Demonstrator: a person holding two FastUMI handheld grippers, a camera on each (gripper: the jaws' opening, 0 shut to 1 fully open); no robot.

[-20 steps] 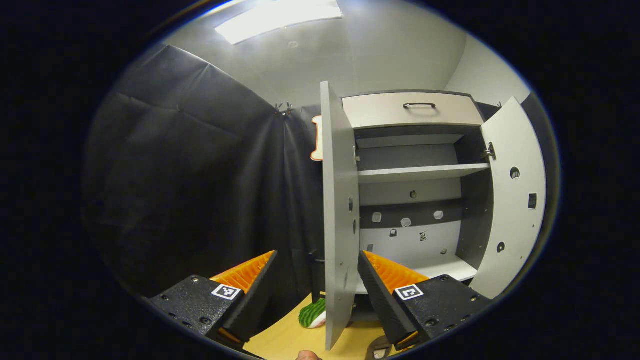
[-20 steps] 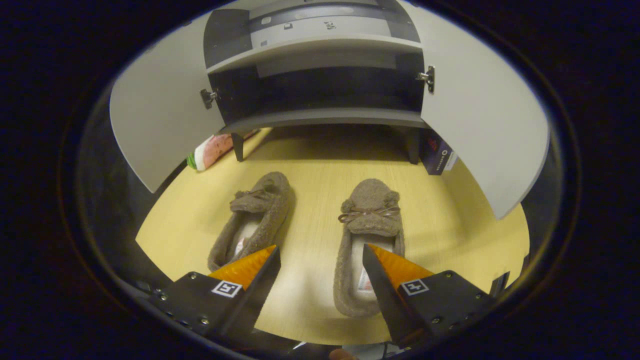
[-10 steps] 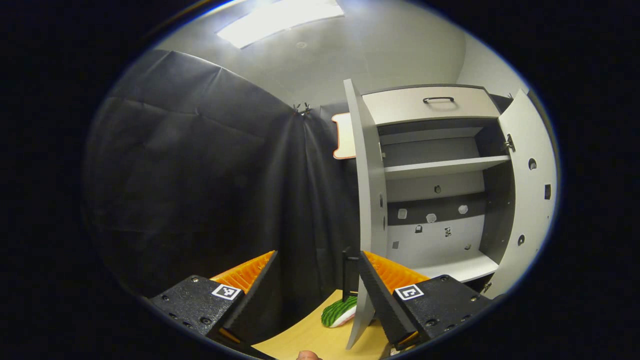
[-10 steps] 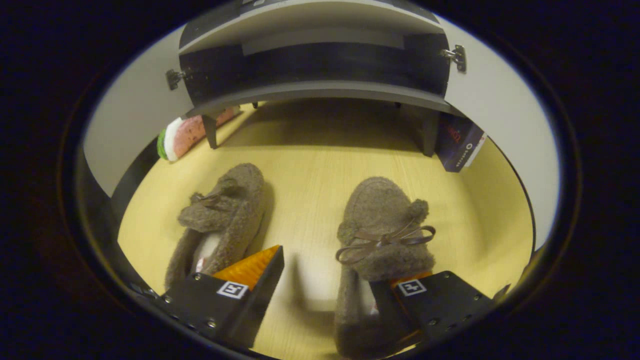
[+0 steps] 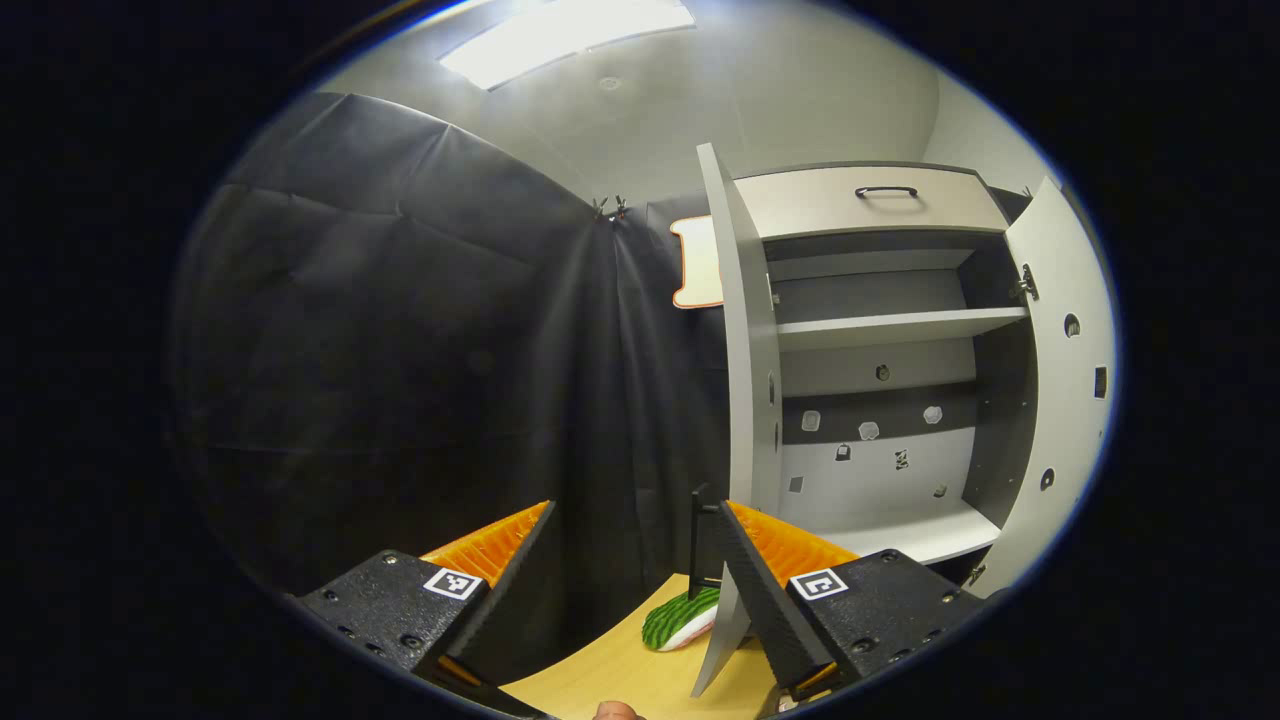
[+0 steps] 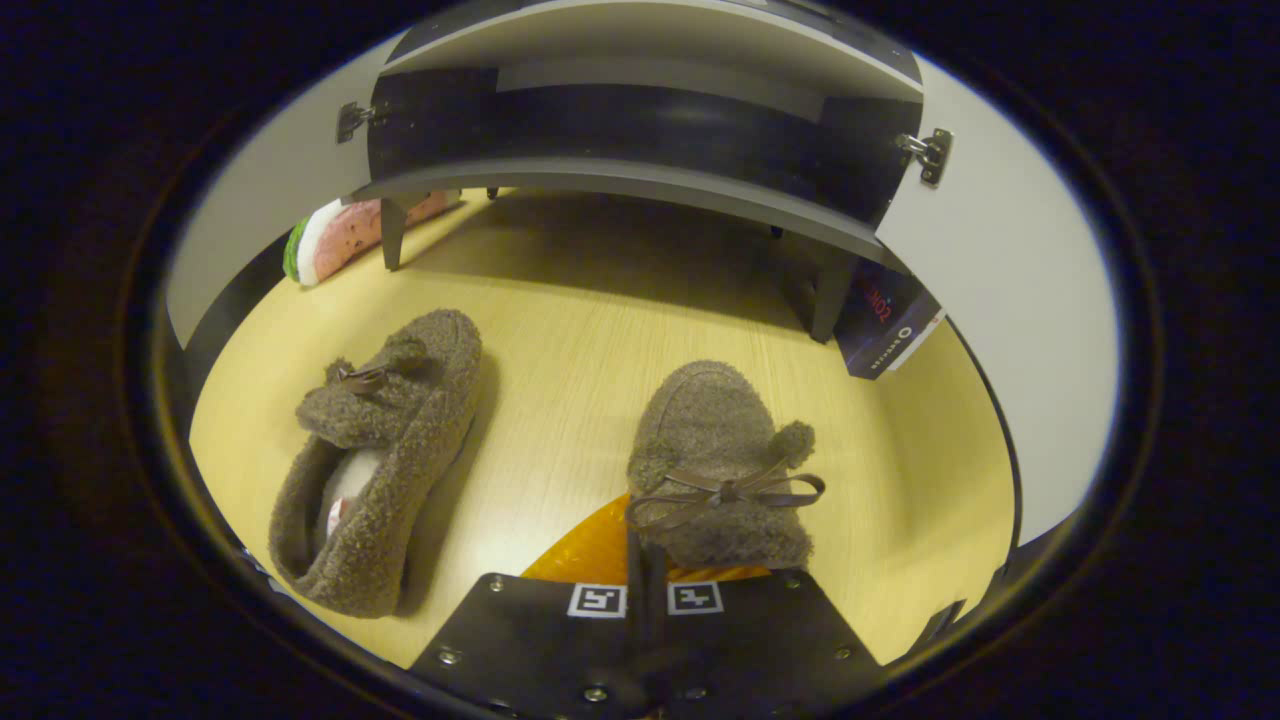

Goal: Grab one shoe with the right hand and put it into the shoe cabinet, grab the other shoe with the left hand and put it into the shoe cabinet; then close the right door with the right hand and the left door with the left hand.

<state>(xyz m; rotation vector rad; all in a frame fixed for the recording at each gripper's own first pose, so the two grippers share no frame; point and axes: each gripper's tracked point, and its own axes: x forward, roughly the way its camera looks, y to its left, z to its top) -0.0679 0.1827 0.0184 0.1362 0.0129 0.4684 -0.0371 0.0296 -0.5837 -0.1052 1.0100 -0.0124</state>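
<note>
two slippers [image 6: 380,450], one cabinet [image 5: 890,360], two doors [image 5: 745,400]

Booth w/ dark walls, lit from above.
Pale yellow wood-grain floor [image 6: 600,330]; creased black cloth wall [image 5: 400,350]; grey ceiling w/ bright rectangular light panel [image 5: 565,35].

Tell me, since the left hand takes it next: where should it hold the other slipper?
Grip the side wall of the left slipper at its open heel end, coming from above. It lies tipped on its side, opening facing up, so one finger can slip inside.
</note>
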